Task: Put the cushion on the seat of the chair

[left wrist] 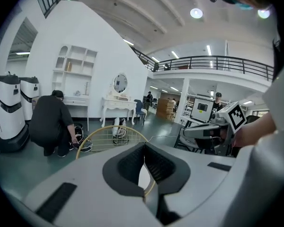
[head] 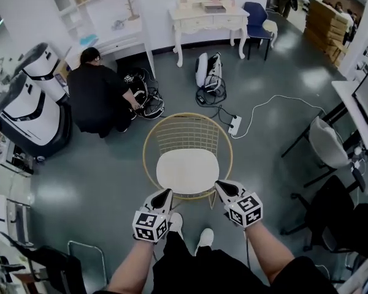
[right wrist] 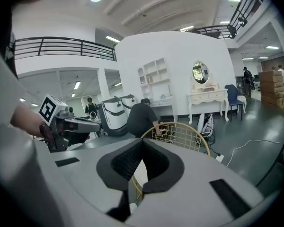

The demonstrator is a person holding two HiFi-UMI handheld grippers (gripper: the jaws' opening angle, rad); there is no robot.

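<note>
A smooth, rounded cream cushion (head: 187,171) is lying on the round gold-wire chair (head: 190,130); left gripper (head: 164,195) and right gripper (head: 223,187) are showing jaws together, empty; chair legs are mostly hiding underneath.

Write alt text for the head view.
A white cushion lies on the seat of a round gold wire chair. The left gripper and right gripper, both shut and empty, show at its near edge. Behind, a person in black crouches on the grey floor, with a white dressing table farther back.

apparently cream cushion (head: 187,171), gold wire-grid chair (head: 185,133), dark grey-green floor (head: 104,176), person (head: 95,97) in black
</note>
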